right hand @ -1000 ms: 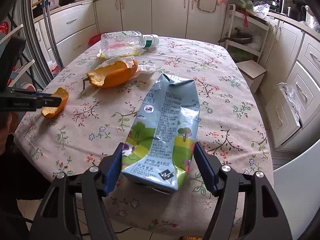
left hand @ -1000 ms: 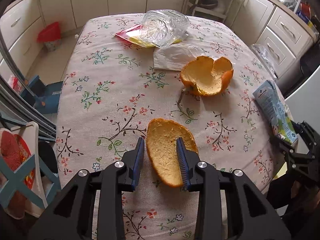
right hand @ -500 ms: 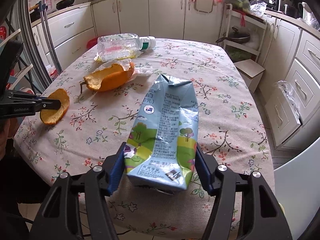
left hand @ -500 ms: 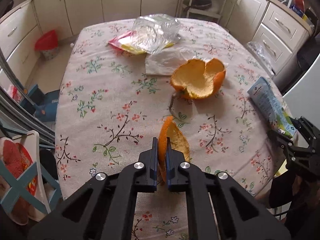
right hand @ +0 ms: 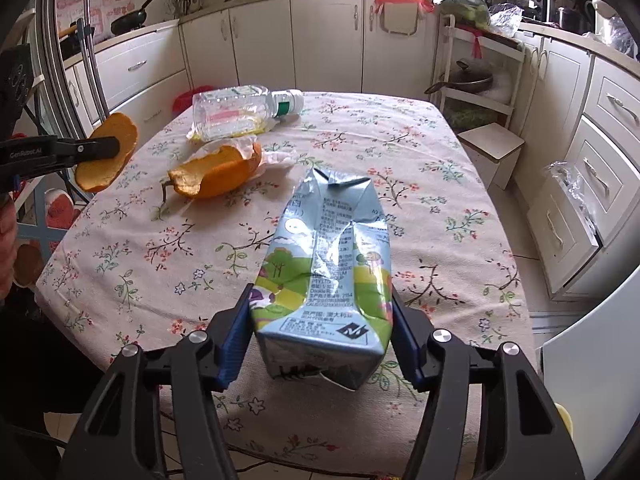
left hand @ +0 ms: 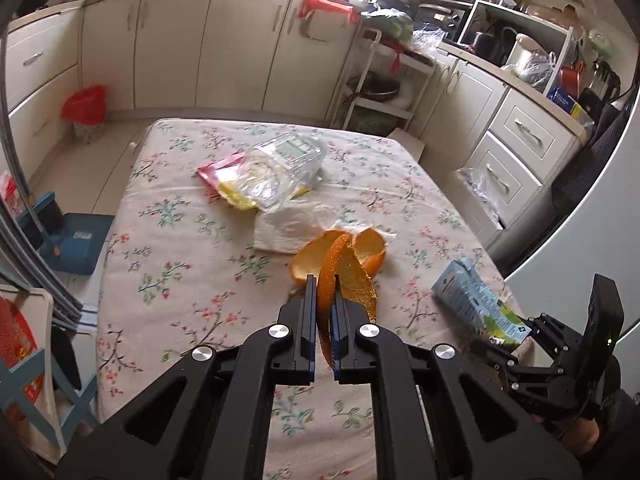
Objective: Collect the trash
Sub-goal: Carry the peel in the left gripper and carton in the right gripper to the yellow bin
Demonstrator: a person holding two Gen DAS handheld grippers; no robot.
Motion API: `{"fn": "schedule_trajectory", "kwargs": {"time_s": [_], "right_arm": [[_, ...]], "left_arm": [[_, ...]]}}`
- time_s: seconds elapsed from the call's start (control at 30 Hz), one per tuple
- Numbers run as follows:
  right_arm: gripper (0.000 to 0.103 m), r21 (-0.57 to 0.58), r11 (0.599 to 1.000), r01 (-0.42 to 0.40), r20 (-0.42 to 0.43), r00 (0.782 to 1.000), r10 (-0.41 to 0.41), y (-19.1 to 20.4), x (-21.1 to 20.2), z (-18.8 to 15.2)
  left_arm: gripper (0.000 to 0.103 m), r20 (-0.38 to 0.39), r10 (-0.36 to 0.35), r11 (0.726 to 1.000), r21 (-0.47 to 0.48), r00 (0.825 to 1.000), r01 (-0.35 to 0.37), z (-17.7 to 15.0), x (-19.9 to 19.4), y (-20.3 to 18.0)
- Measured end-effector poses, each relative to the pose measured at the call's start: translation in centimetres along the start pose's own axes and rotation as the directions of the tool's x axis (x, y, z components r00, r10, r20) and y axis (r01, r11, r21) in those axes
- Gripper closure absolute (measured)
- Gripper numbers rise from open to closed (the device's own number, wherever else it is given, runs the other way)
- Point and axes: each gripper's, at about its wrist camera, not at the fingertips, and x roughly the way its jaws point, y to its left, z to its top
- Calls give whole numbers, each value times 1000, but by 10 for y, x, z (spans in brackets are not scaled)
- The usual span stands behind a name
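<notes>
A curved piece of orange peel [left hand: 352, 276] hangs above the floral table [left hand: 180, 240], pinched on edge by my left gripper [left hand: 322, 292], which is shut on it. The right wrist view shows that peel [right hand: 108, 168] at the far left, clear of the cloth. My right gripper [right hand: 322, 320] is at the table's near edge, its pads pressing both sides of a crumpled blue and green milk carton [right hand: 324, 268] that lies on the cloth. A larger orange peel [right hand: 216, 176] lies mid-table beside a white tissue [left hand: 296, 228].
A clear plastic bottle [right hand: 240, 110] lies on a red and yellow wrapper [left hand: 222, 168] at the table's far end. A red bin [left hand: 84, 106] stands on the floor by the cabinets. A blue stool [left hand: 76, 240] is left of the table, drawers to the right.
My left gripper shut on the small peel, turned it on edge and lifted it off the cloth. The right jaws closed in onto the carton's sides.
</notes>
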Motion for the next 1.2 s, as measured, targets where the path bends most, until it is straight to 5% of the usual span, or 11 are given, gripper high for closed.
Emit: {"fn": "schedule_trajectory", "kwargs": {"time_s": [0.33,0.7,1.2], "right_arm": [[44,25,1000,17,31,999,-17,-19,-20,-5],[45,66,997,42,68,997,-46,-40,-37,-13],[45,136,975,178,108,975,-193,-95,-82,-40]], "left_arm": [[98,3,-56,996,71,998,56,-1,16,-45],[98,11,-44,985,166,999,42,-9,29,-88],[98,92,-89,956,288,992,59,-20,31,-171]]}}
